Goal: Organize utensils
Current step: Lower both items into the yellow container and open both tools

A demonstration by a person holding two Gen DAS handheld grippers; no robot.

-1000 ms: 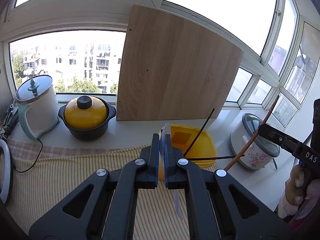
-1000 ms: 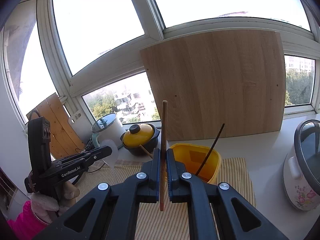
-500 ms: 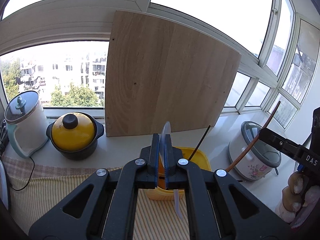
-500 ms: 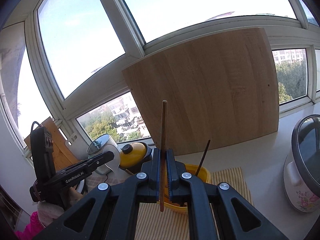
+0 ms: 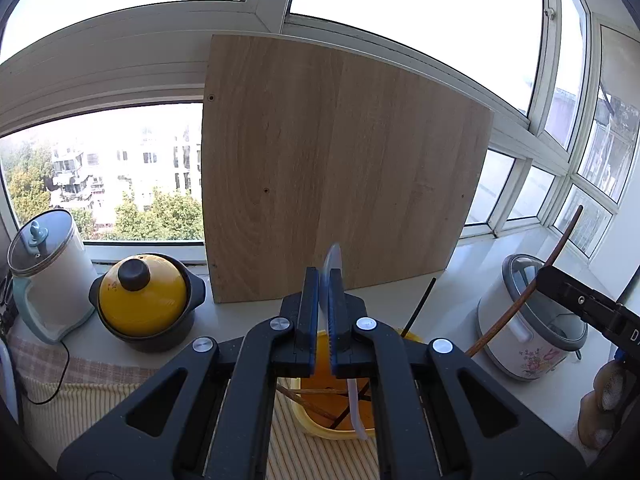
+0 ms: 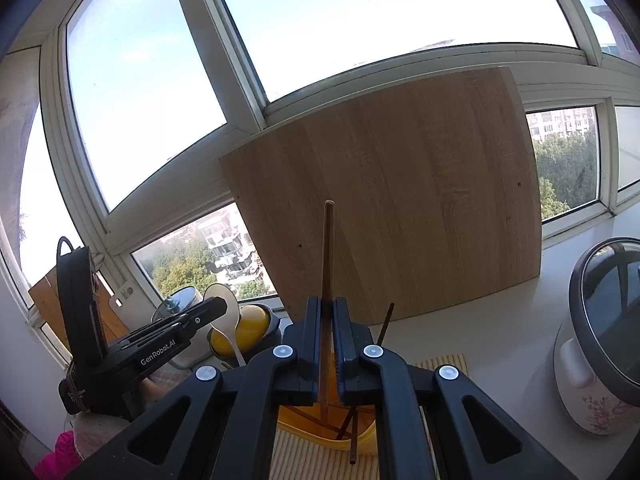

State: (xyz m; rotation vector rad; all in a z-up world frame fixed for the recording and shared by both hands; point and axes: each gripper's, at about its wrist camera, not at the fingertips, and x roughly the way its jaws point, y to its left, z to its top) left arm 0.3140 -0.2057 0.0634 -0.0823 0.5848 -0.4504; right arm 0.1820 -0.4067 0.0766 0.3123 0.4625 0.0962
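Board (image 5: 340, 184) far centre: pale wood grain, matt, smooth. Pot (image 5: 146, 304) far left: glossy yellow lid, black matt body. Kettle (image 5: 48, 272) further left: white plastic, clear glass-like lid. Cooker (image 5: 528, 332) right: glossy white shell with flower print, grey rim. Container (image 5: 320, 428) near centre: yellow plastic, slight sheen. Cloth (image 5: 104, 404) beneath: woven, striped, matt. Left gripper (image 5: 325, 300), right gripper (image 6: 329, 320): black matt plastic, shiny metal rivets. Spoon (image 6: 226, 312): white, glossy. Chopstick (image 6: 327, 280): brown wood, smooth.
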